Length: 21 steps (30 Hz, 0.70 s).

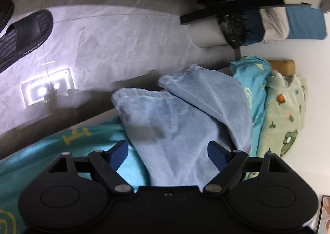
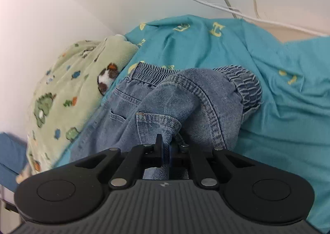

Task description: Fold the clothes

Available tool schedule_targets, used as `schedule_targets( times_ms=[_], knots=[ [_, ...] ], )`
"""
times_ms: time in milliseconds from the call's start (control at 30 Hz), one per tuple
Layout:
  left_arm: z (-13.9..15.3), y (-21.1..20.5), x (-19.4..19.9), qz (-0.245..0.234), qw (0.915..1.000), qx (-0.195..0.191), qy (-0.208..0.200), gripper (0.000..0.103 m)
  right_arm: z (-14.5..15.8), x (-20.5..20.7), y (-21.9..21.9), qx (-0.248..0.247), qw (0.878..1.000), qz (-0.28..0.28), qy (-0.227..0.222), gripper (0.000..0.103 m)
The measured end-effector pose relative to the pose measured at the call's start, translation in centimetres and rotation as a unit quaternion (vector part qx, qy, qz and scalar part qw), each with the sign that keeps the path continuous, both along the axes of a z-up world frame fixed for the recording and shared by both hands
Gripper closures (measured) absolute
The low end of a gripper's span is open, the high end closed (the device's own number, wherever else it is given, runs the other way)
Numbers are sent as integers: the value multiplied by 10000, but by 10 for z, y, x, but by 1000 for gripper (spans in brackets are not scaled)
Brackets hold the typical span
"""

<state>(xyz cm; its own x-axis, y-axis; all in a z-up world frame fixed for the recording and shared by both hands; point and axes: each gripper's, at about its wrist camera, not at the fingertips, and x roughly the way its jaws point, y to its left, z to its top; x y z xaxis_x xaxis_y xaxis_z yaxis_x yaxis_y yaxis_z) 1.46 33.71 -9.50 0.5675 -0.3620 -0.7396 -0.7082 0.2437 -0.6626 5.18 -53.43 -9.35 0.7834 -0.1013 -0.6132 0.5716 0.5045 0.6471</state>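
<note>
Your jeans (image 2: 181,100) lie bunched on the teal sheet (image 2: 288,120), just right of the green blanket (image 2: 68,89); the elastic waistband sits at the far end in the right view, while the left view shows the two leg cuffs at its far end. Your right gripper (image 2: 167,149) is pressed together, pinching a fold of denim near the pocket; your left gripper (image 1: 167,155) is spread wide over one leg, holding nothing. Denim looks soft but weighty, likely to sag and drag; take hold at thick seams, the waistband or cuffs; a single-layer pinch may slip.
</note>
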Motion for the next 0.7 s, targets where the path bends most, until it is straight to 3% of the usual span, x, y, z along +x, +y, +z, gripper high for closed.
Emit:
schedule_targets(
  times_ms=[267,367,567,700],
  knots=[
    [-35,-9,12,-290,9988,-349,209,29,3,-15,6,142,9997,-212,-30,88],
    [-34,-8,13,-185,9992,-343,49,49,-2,-13,5,174,9994,-312,43,88],
    [-40,-5,12,129,9990,-410,-93,61,-7,-7,6,101,9992,-362,141,87],
    [-36,-7,12,219,9980,-449,-395,82,-10,-2,6,10,9994,-307,164,87]
  ],
)
